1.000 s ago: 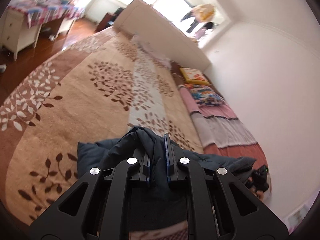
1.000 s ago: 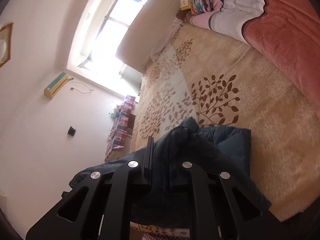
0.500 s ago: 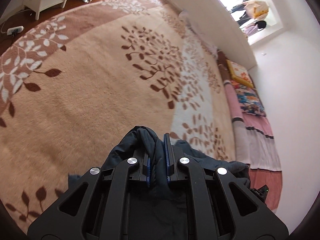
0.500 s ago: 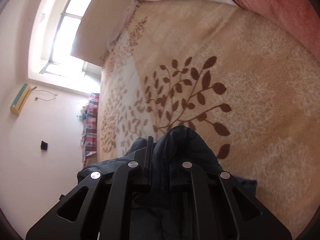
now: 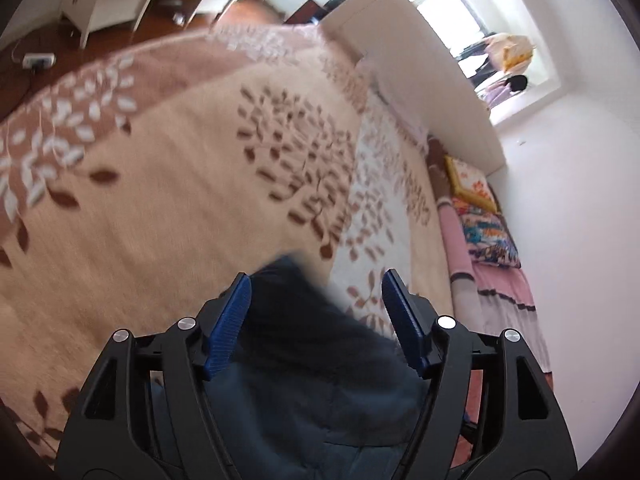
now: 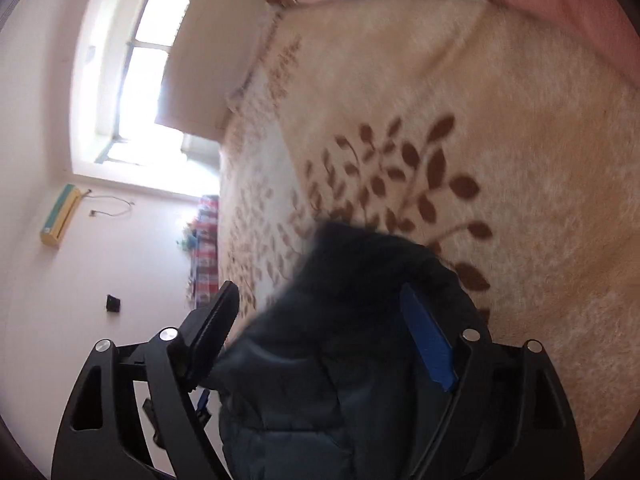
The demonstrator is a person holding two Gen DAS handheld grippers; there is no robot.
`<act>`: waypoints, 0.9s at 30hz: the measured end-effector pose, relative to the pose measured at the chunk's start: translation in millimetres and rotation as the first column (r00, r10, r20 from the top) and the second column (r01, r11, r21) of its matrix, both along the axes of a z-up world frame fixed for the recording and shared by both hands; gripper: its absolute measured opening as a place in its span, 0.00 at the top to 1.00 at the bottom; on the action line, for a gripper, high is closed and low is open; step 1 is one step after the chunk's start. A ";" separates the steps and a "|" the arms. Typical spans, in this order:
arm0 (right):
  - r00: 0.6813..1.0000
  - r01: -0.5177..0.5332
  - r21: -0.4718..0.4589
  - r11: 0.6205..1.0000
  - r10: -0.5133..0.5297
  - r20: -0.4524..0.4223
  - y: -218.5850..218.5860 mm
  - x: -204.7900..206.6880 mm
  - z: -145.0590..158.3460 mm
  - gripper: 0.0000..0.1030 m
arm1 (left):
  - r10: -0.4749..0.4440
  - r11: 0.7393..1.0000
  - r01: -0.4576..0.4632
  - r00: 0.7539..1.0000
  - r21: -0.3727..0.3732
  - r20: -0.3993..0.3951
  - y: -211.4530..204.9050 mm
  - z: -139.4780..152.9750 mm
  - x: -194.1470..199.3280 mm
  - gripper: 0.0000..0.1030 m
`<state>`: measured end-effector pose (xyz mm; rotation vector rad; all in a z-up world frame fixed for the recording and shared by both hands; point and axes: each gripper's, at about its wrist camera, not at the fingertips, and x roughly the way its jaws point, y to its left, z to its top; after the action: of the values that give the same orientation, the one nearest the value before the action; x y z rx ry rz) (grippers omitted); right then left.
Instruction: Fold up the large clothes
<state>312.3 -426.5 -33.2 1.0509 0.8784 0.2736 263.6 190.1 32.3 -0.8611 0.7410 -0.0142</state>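
A dark navy padded jacket [image 5: 316, 364] lies on the beige leaf-patterned blanket [image 5: 168, 208] of a bed. My left gripper [image 5: 316, 284] is open, its blue pads [image 5: 228, 324] wide apart on either side of the jacket's edge. In the right wrist view the same jacket [image 6: 352, 344] bulges up between the fingers of my right gripper [image 6: 320, 300], which is also open. The blue pad [image 6: 428, 340] of its right finger lies against the fabric. Both views are motion-blurred.
A white headboard [image 5: 420, 80] stands at the far end of the bed. Pillows and a pink striped cover [image 5: 492, 280] lie along the wall side. A white desk [image 5: 116, 0] and a wooden floor lie to the left. A window [image 6: 140, 92] and an air conditioner [image 6: 60, 216] are beyond.
Both grippers were shut on the jacket and have opened wide, letting the fabric go. The jacket has dropped onto the blanket, and both cameras have tilted.
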 end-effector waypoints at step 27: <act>0.957 -0.223 -0.386 0.895 0.126 -0.261 58.8 12.4 -61.9 1.00 | -0.146 0.906 0.274 0.918 0.322 -0.369 -80.0 -91.4 32.9 0.97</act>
<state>324.7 -367.7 -95.1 0.6143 1.1850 0.1079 296.5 110.0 -59.2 -0.4189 1.1203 0.0777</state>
